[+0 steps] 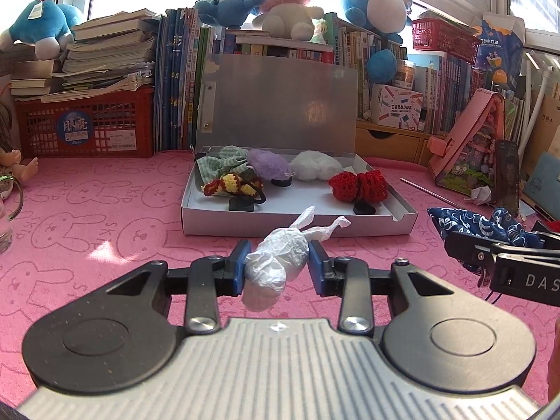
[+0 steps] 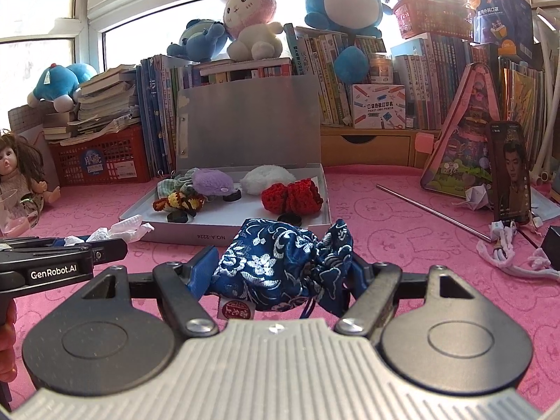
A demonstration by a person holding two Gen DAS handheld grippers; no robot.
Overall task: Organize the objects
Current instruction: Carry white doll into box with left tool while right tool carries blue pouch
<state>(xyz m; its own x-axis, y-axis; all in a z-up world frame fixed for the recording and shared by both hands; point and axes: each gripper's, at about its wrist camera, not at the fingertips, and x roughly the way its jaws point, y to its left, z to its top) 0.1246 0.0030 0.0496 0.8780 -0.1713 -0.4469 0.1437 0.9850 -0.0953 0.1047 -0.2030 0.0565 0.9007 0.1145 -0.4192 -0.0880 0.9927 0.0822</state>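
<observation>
My left gripper is shut on a white plastic bag bundle, held above the pink cloth just in front of the open grey box. My right gripper is shut on a blue brocade pouch, also in front of the box. The box holds a green checked item, a striped crochet piece, a purple fluffy item, a white fluffy item and a red crochet piece. The pouch and right gripper show at the right of the left wrist view.
Books, plush toys and a red crate line the back wall. A doll sits at the left. A phone, a pink triangular case, a metal rod and a cable lie at the right.
</observation>
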